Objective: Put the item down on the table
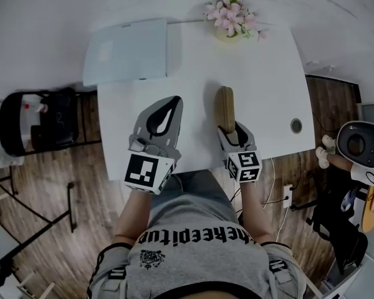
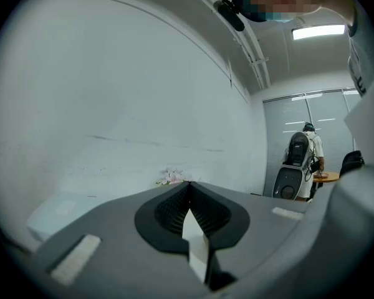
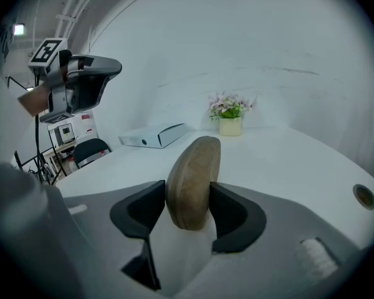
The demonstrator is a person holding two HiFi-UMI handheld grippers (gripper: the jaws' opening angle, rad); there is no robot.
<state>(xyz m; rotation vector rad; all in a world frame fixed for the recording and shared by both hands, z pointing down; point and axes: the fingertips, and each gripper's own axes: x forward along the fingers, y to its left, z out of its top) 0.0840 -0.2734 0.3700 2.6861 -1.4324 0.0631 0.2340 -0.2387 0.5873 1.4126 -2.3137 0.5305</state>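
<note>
Right gripper view: right tongs (image 3: 187,209) pinch wooden item (image 3: 194,170) edge-on over table (image 3: 287,161); released so, it could roll. Left tongs (image 2: 188,198) closed, empty.

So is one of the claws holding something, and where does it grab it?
The right gripper pinches a flat brown wooden piece by one end, a jaw on each flat side. The left gripper is shut and holds nothing.

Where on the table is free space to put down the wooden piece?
Bare tabletop lies between the flower pot, the cable hole and the wooden piece in the right gripper. The white box crowds the far-left corner.
</note>
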